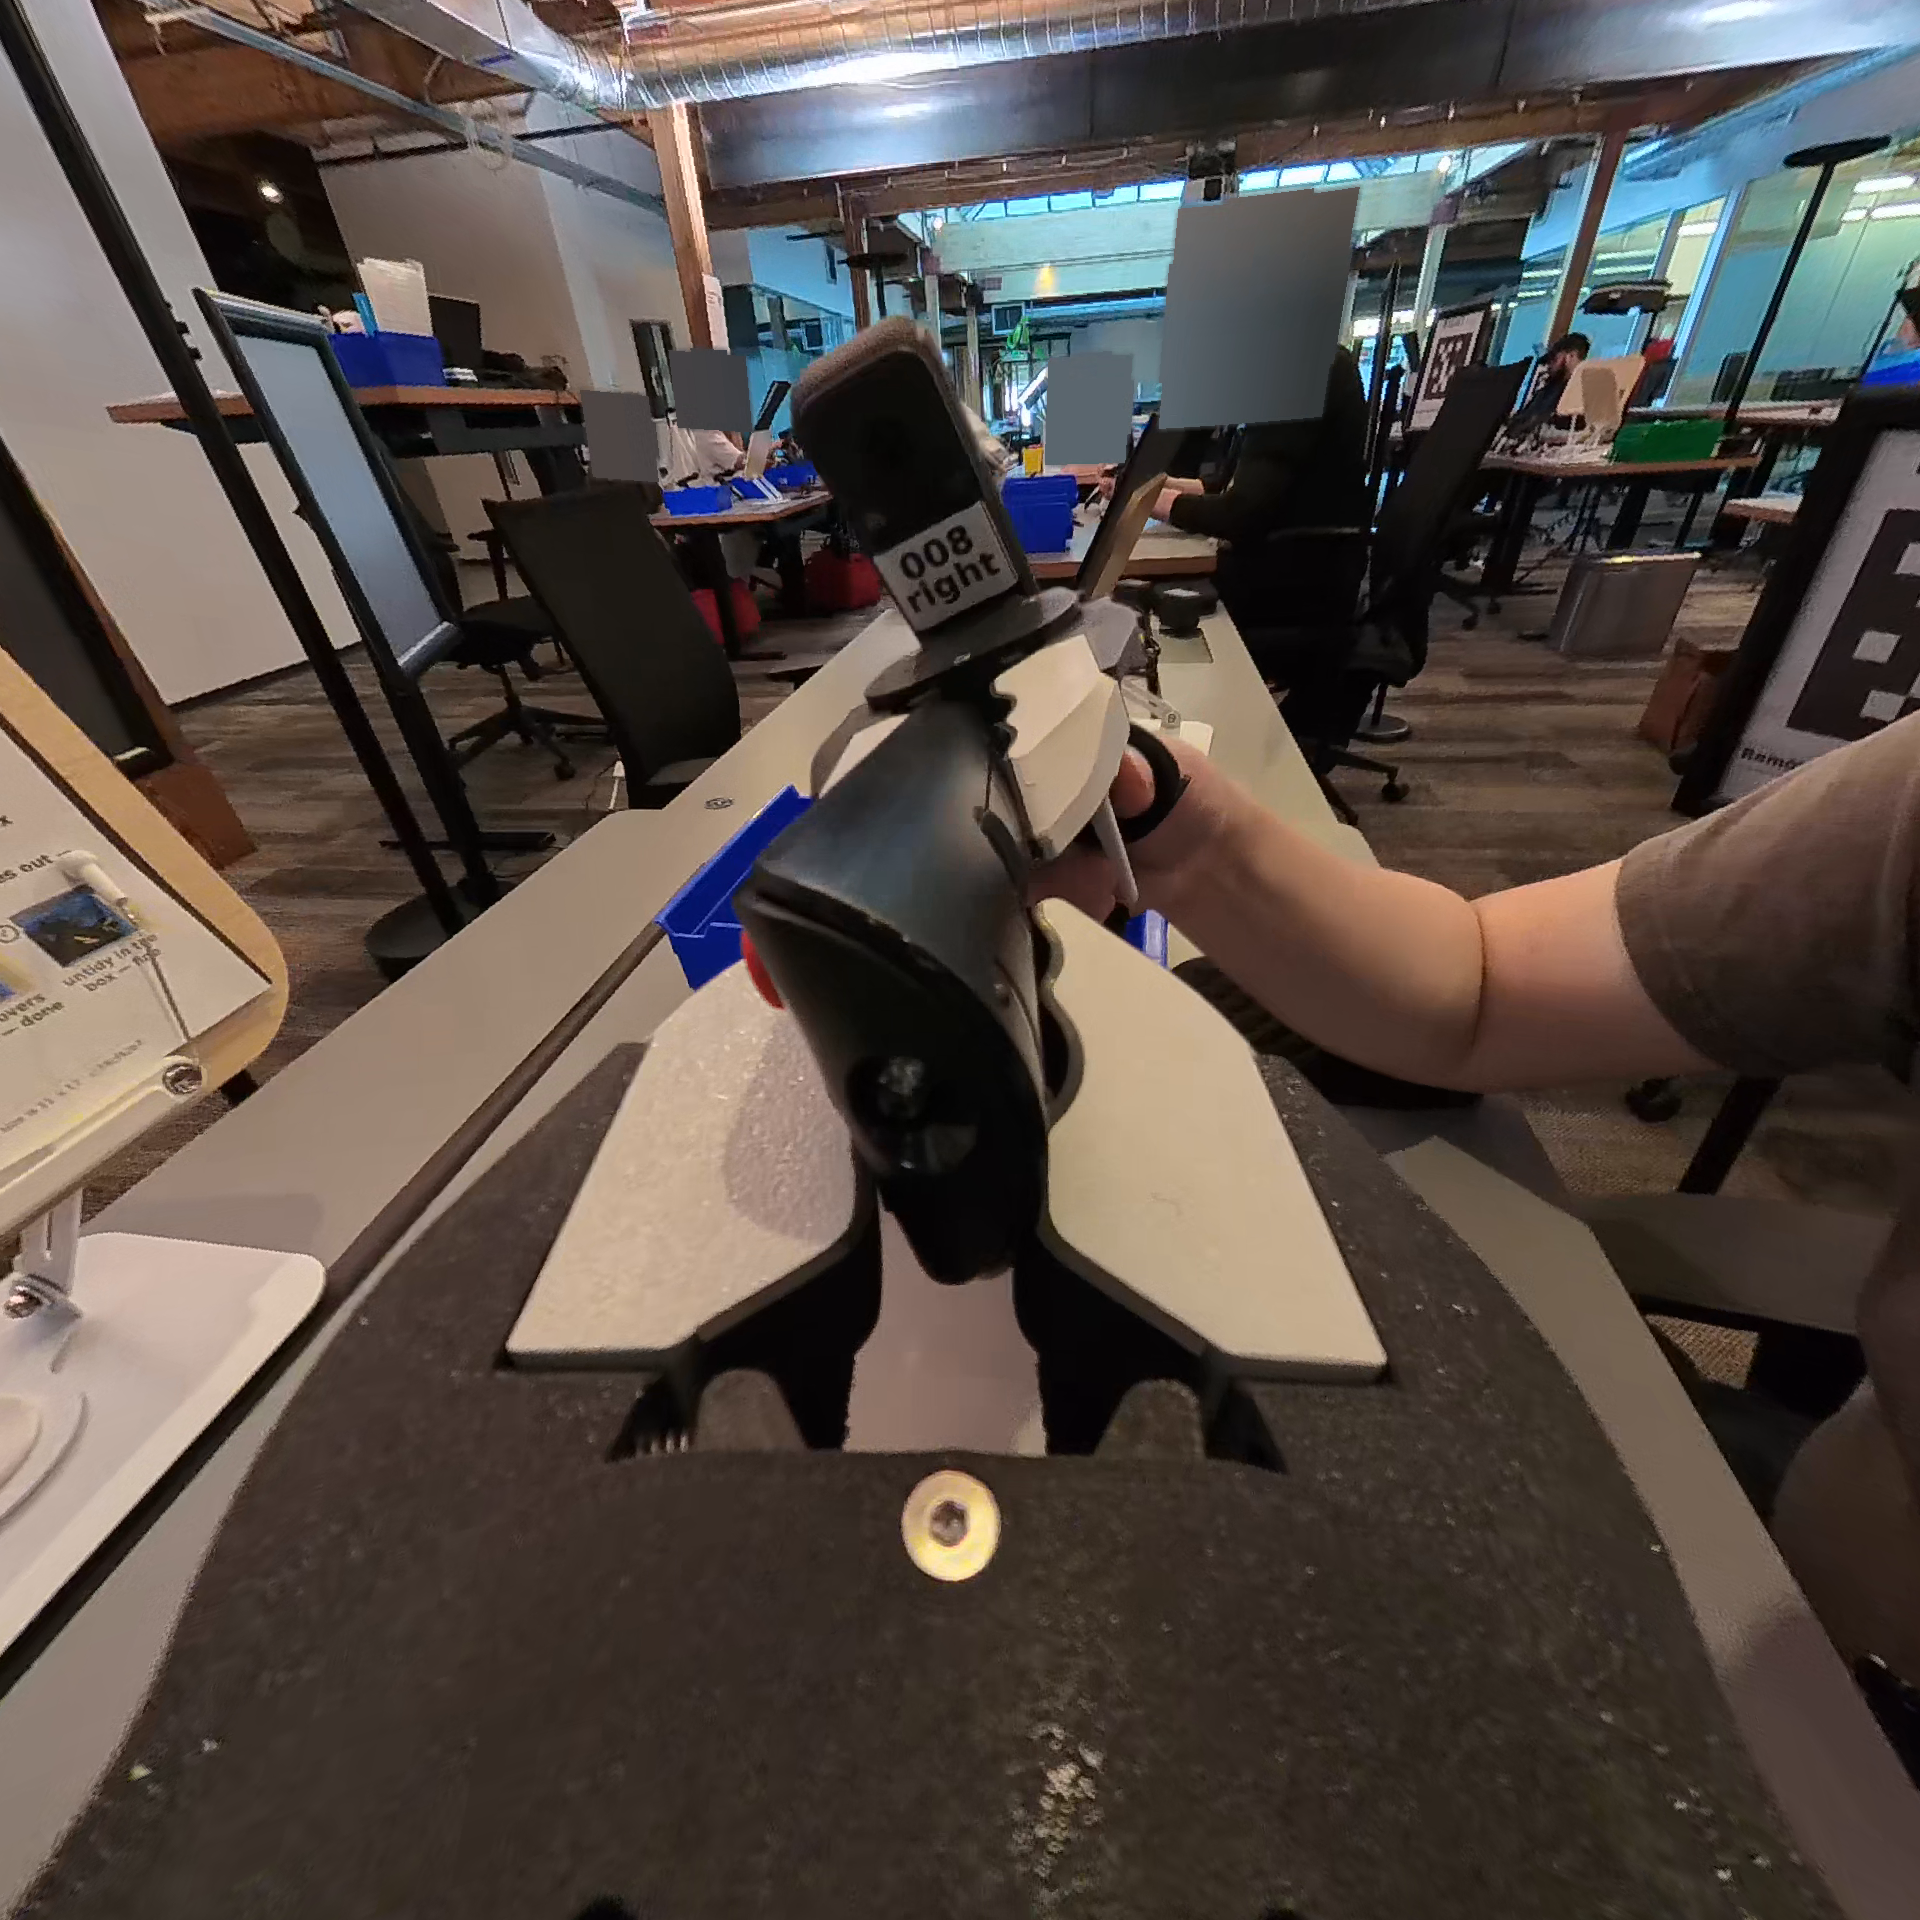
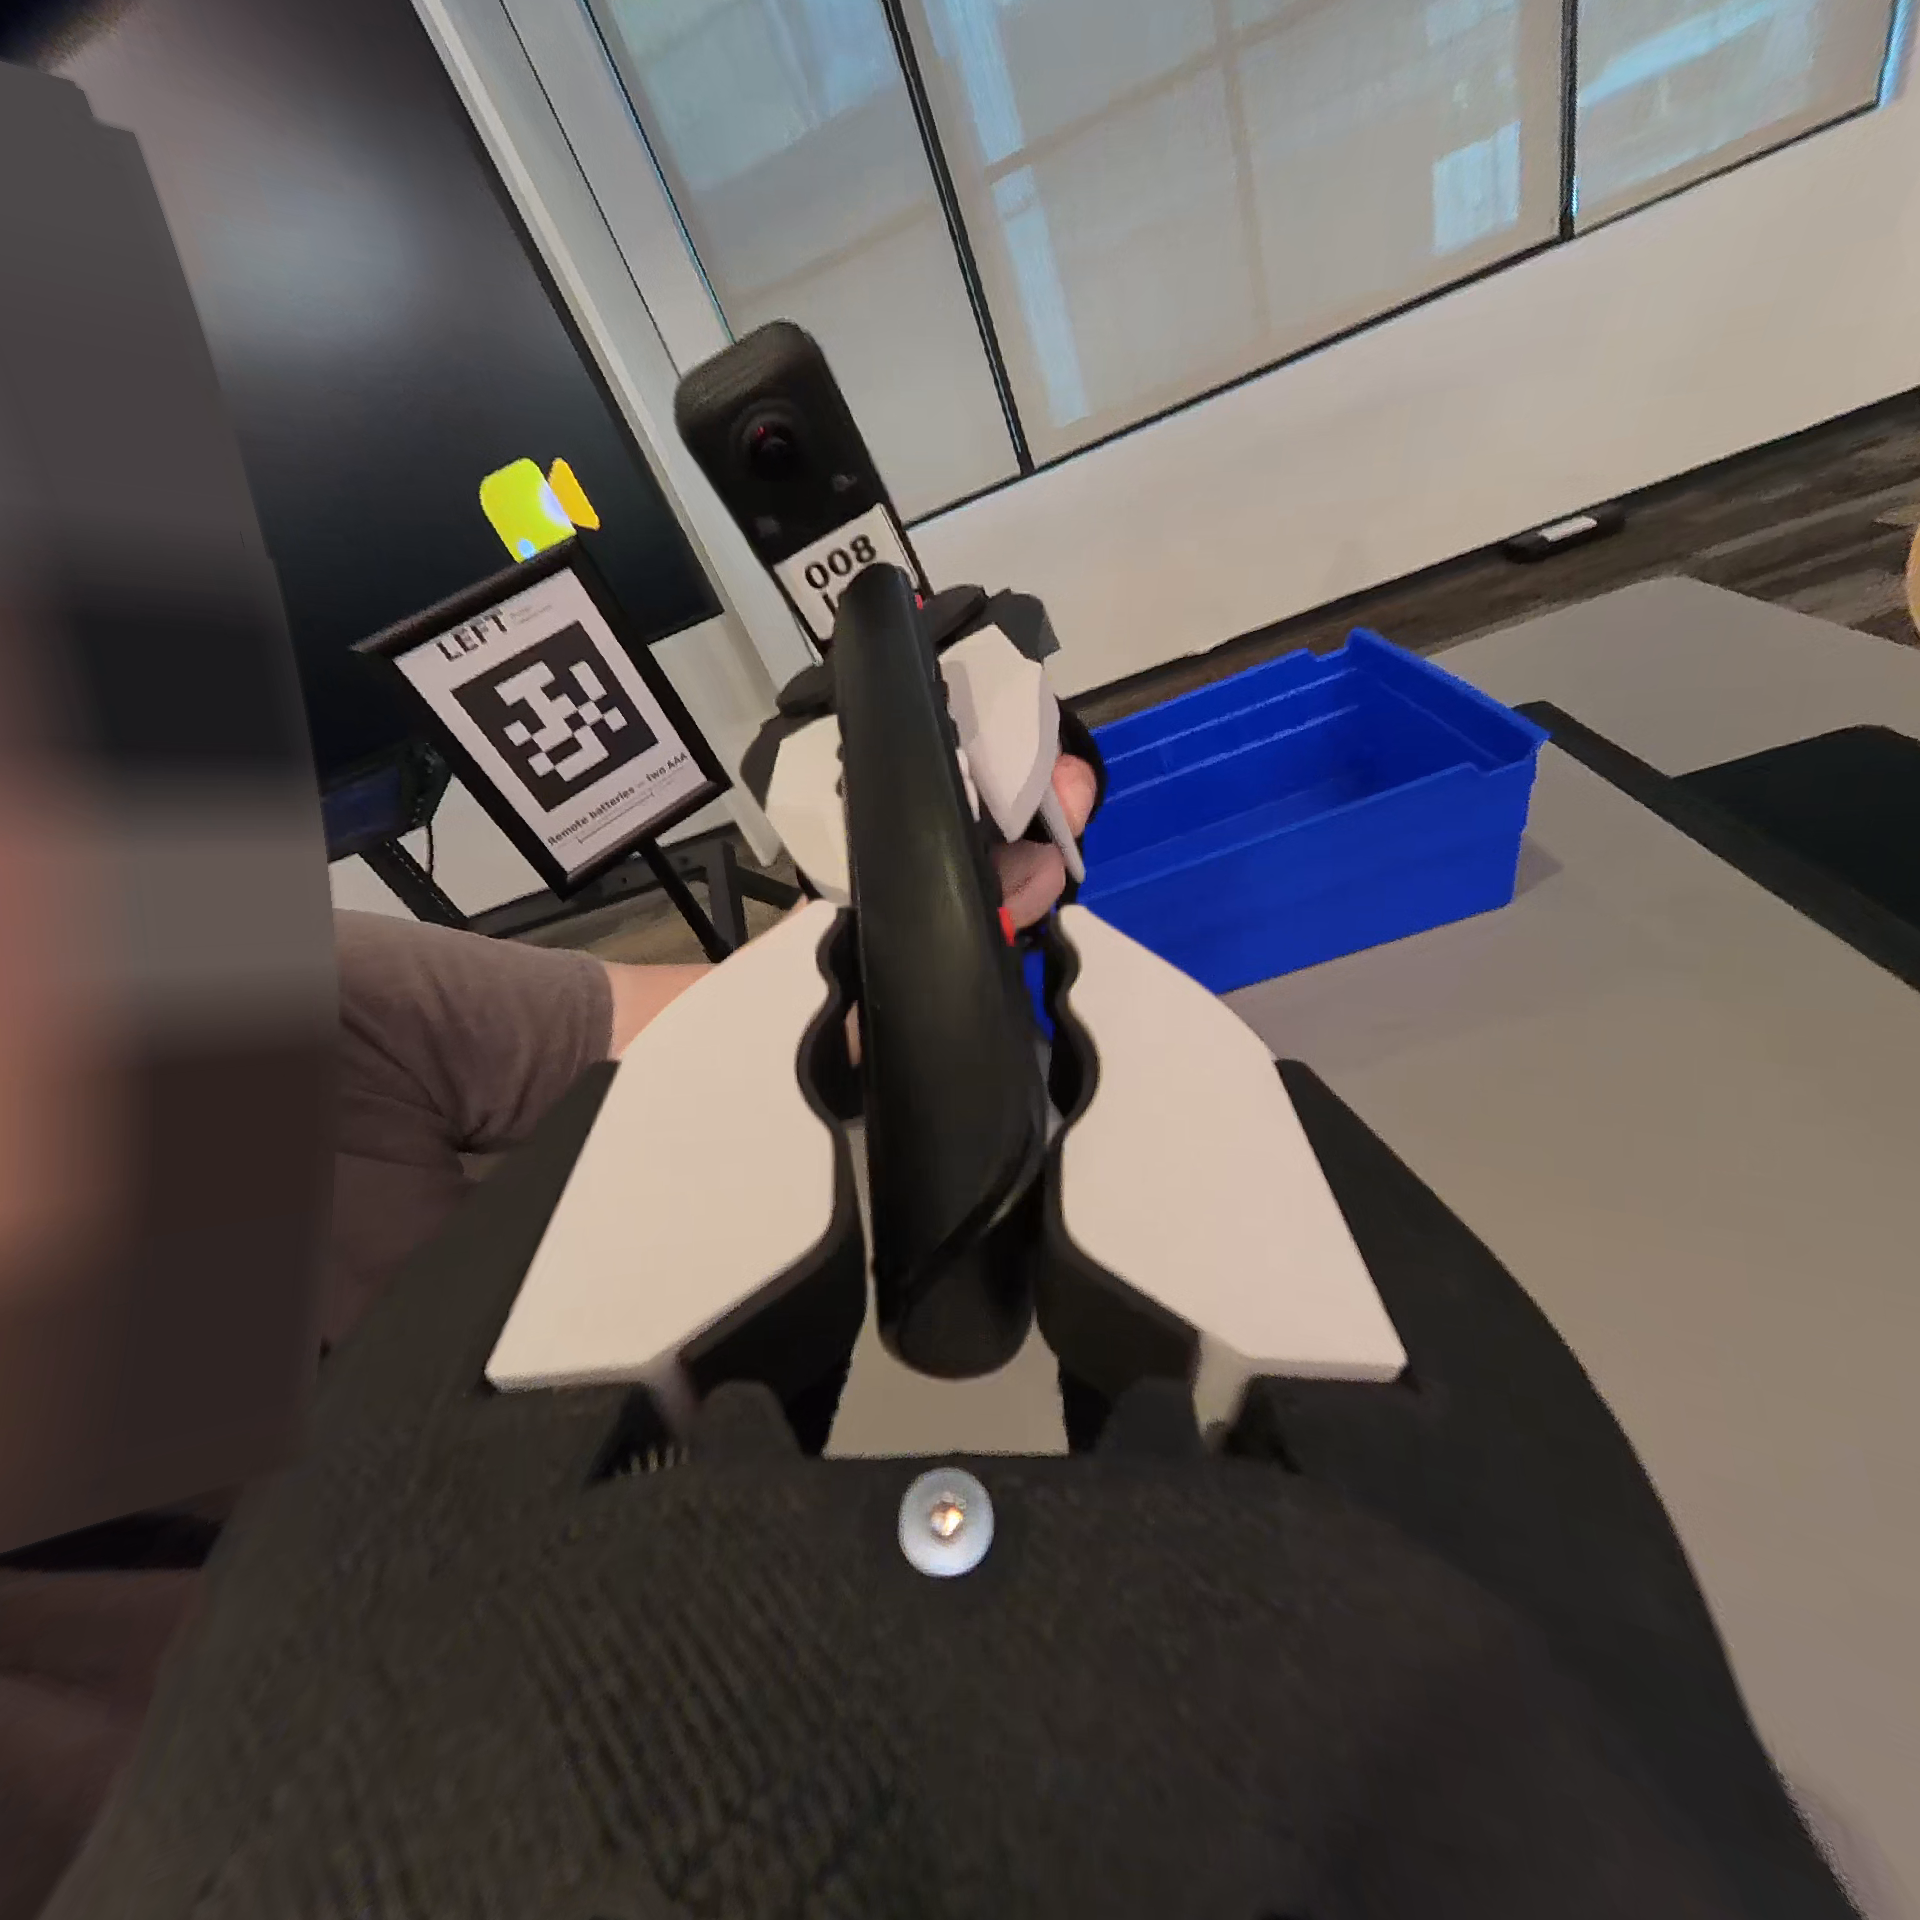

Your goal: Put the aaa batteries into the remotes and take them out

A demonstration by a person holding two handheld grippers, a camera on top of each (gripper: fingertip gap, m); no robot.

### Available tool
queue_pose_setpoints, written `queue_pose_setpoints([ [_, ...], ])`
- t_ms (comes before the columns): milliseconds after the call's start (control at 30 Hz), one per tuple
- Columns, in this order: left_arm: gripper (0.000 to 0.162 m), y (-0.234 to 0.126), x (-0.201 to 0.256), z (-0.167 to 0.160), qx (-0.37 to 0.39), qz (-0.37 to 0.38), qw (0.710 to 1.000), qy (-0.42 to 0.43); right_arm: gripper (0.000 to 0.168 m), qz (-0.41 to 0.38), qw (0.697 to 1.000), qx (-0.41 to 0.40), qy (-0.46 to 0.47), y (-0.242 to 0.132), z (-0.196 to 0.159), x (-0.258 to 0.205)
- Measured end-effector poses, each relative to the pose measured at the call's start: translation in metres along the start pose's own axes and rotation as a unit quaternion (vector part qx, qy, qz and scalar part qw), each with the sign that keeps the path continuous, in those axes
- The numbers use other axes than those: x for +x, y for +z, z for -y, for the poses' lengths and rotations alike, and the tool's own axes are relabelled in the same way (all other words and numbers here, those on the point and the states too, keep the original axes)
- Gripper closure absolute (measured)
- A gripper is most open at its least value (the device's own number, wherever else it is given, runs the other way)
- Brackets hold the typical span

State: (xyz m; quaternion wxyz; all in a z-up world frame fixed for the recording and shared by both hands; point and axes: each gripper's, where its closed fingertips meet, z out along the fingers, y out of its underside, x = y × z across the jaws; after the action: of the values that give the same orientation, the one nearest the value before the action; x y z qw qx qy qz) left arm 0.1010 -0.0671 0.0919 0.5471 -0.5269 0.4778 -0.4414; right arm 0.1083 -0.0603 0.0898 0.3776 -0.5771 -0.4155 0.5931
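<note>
While both of your grippers close on the one black remote [image 1: 914, 1039] at frame centre, the left gripper [image 1: 940, 997] taking one end and the right gripper [image 2: 951, 987] the other, no battery shows in either view and the cover looks shut, though you cannot tell whether cells sit inside. The blue bin [image 2: 1309, 810] at right of the right wrist view looks empty from here. My guess is you are at the cover-handling stage, so loading and removing the cells may be left
</note>
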Motion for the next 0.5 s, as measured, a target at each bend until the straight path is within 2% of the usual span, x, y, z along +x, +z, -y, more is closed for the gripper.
queue_pose_setpoints([
  [200,0.136,-0.002,-0.001,-0.001,-0.011,0.001,1.000,0.000,0.134,0.011,1.000,0.004,0.029,0.002,-0.001,0.001],
  [333,0.136,-0.002,0.003,-0.001,-0.026,0.007,0.999,0.035,0.132,0.018,1.000,0.001,0.020,0.003,-0.003,-0.003],
  [500,0.136,-0.003,0.007,0.004,-0.019,0.004,0.999,0.031,0.135,0.029,1.000,0.000,0.006,0.004,0.000,-0.011],
])
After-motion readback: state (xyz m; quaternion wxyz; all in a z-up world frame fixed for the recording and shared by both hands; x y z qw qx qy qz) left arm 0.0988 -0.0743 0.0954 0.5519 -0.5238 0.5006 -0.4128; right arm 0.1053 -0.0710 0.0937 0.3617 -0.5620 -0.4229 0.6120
